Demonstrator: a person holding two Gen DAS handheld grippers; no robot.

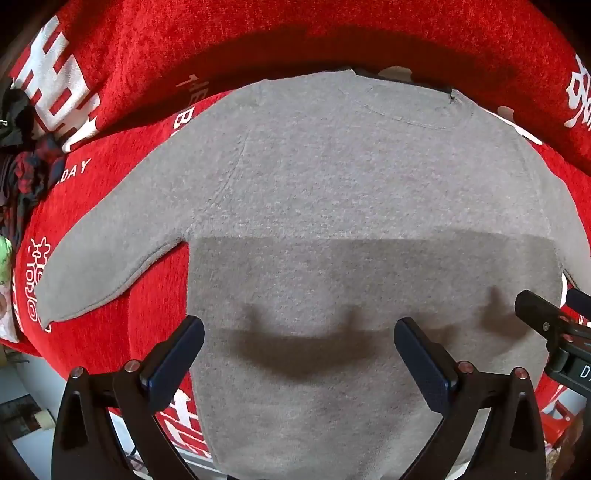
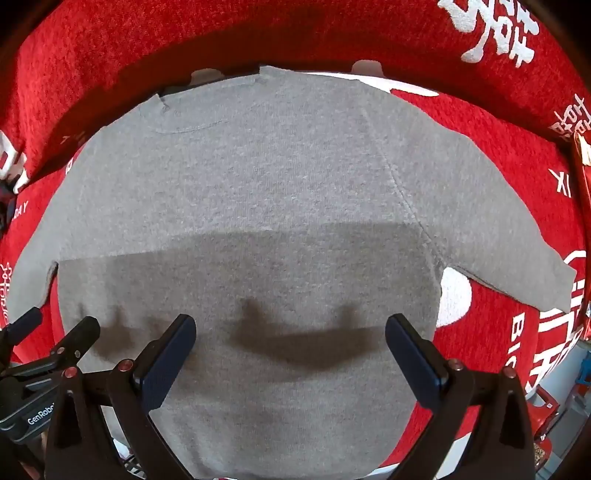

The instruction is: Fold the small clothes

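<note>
Left gripper (image 1: 299,354) and right gripper (image 2: 290,350) hover above the hem area, fingers spread wide, holding nothing; their shadows fall on the fabric. The grey sweater (image 1: 351,221) lies flat and face-down on a red blanket (image 1: 147,48), neckline at the far end, both sleeves angled outward. Knit is fine and slightly fuzzy. The blanket is plush, printed with white characters (image 2: 495,29). A dark plaid cloth (image 1: 29,173) lies crumpled at far left.

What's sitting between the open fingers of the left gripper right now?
Only the grey sweater, lying flat; nothing else lies between the left gripper fingers, in the left wrist view.
</note>
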